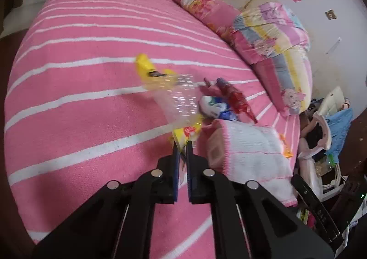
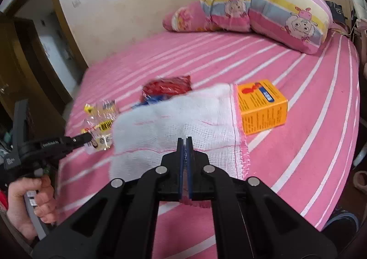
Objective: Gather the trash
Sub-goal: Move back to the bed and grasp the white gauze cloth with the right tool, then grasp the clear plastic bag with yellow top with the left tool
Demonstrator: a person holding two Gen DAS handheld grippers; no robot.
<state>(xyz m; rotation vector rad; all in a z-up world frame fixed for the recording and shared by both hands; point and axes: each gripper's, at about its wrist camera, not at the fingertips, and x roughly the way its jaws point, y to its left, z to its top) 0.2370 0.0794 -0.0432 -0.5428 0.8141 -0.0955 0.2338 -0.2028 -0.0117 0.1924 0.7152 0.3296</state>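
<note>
Trash lies in a loose cluster on the pink striped bed point(image 2: 286, 71), and you already have two pieces of it. Your left tool point(image 1: 182, 144) is clamped on the near end of the yellow and clear wrapper point(image 1: 176, 96), whose long axis runs straight away from the tips. Your right tool point(image 2: 185, 140) is pinched together on the near edge of the white gauze cloth point(image 2: 179, 112), which spreads out ahead of it. What is left sits beyond: the red packet point(image 2: 169, 85) and a blue wrapper point(image 2: 153, 99) just past the cloth's far edge, between both tools, and the orange box point(image 2: 261, 105) beside the cloth, nearer your right hand.
</note>
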